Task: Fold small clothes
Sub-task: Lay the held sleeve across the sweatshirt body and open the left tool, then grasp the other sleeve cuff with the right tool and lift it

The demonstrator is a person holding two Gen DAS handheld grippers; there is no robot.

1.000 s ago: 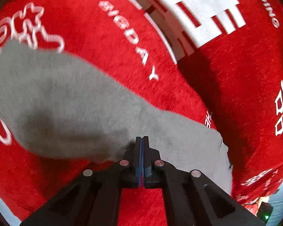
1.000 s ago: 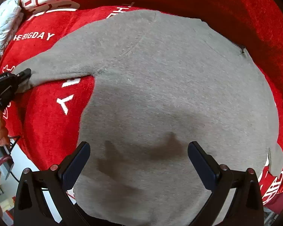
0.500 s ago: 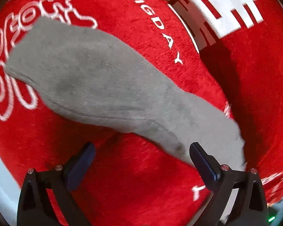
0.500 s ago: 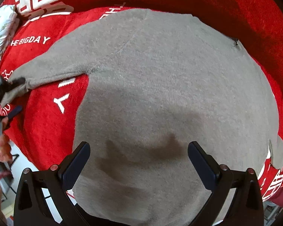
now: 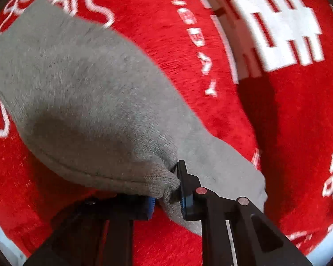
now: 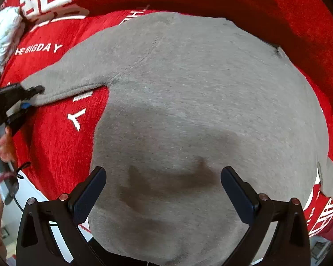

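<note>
Red blanket (image 6: 55,146), sweater sleeve (image 5: 88,110) in left claw (image 5: 166,190)

Left gripper (image 5: 166,190) pinched shut on the sleeve (image 5: 82,102); right gripper (image 6: 163,190) hovers, jaws spread wide.

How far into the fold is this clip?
Early. Done: the grey sweater lies flat on the red blanket, body unfolded. In hand: the left gripper is shut on the sleeve cuff, the sleeve stretched out sideways. The right gripper hovers open over the body, holding nothing. Left: folding that sleeve in, the other sleeve, then the body.
</note>
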